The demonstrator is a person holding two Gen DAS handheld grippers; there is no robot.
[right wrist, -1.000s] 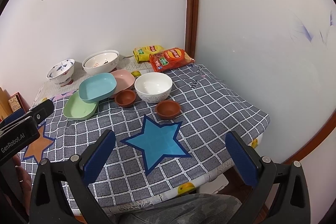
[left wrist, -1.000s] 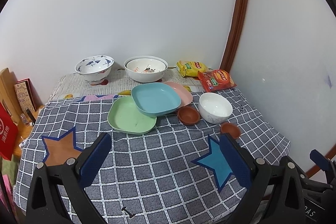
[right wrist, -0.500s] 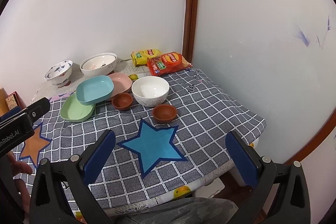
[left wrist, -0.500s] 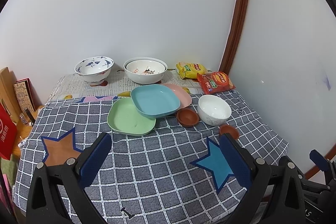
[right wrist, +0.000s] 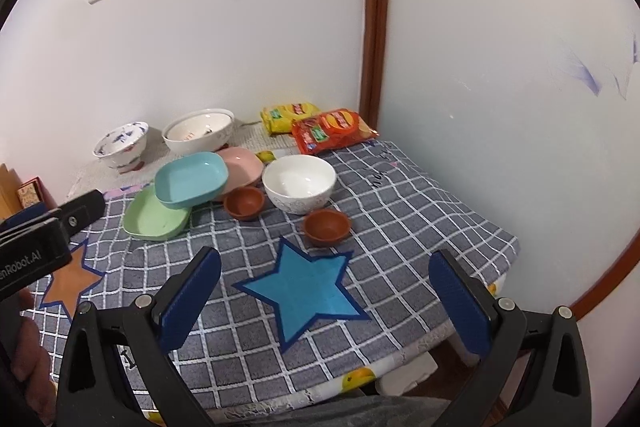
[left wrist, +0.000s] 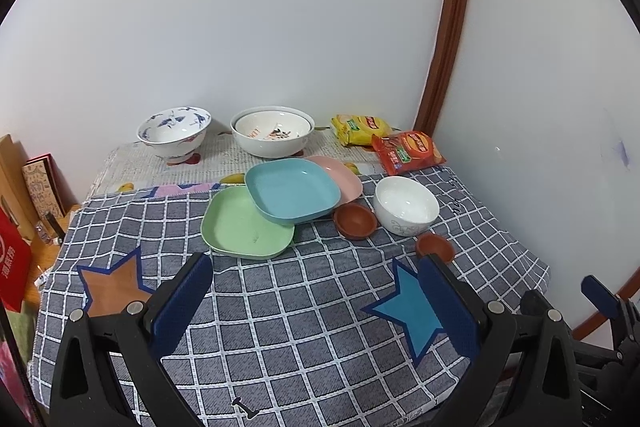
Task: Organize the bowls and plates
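A grey checked tablecloth (left wrist: pixel 304 311) covers the table. On it, a blue square plate (left wrist: pixel 291 190) overlaps a green square plate (left wrist: pixel 244 227) and a pink plate (left wrist: pixel 340 171). Just right sits a white bowl (left wrist: pixel 406 203), with two small brown bowls (left wrist: pixel 354 221) (left wrist: pixel 434 247) beside it. Both the left gripper (left wrist: pixel 316 303) and the right gripper (right wrist: pixel 326 301) hang above the near edge, jaws wide and empty.
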